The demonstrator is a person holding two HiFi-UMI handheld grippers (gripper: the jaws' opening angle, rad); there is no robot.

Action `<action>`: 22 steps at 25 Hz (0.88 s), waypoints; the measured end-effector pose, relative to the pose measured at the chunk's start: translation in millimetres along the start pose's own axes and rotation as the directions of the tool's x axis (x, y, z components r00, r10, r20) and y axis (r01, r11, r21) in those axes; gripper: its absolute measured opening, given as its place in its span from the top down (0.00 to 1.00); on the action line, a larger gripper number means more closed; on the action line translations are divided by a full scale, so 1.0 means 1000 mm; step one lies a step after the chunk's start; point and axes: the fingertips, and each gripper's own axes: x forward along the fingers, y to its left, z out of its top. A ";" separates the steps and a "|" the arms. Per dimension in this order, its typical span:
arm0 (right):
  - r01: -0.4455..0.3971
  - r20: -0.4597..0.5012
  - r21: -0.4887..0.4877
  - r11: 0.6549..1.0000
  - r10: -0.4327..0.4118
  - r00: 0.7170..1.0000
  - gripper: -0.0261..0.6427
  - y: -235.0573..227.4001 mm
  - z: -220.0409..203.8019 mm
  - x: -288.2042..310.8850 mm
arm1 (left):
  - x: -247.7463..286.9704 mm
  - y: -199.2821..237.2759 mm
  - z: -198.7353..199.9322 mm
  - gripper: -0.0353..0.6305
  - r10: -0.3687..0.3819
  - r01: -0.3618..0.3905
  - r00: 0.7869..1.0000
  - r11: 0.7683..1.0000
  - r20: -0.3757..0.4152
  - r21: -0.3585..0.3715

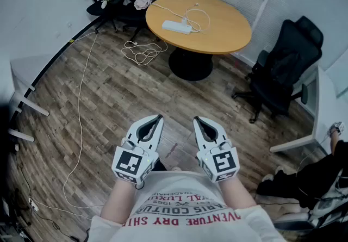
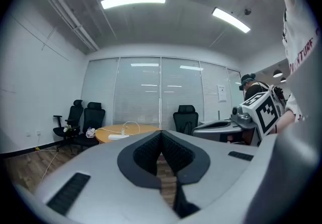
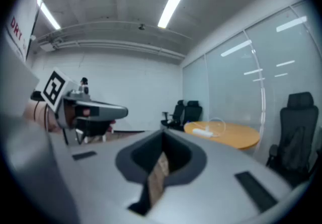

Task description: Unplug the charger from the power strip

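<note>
Floor wide — strip near table edge

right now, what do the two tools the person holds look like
Both the left tool and right tool are pale grey tapering shells with a dark inner lining, each bearing black-and-white square markers. The person wears a white shirt with red lettering.

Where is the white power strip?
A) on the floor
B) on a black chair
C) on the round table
C: the white power strip lies on top of the round table, with a white cable looped beside it.
</note>
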 end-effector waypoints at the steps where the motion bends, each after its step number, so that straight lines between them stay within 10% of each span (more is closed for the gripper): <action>1: -0.001 0.000 0.000 1.000 0.001 1.000 0.92 -0.001 -0.001 0.001 | 0.001 0.001 -0.002 0.90 -0.002 0.002 1.000 1.000 0.000 -0.003; 22: 0.031 0.003 0.101 0.994 -0.032 0.999 0.92 -0.024 -0.010 0.033 | 0.031 0.030 -0.024 0.90 -0.032 0.030 0.999 0.998 -0.034 -0.046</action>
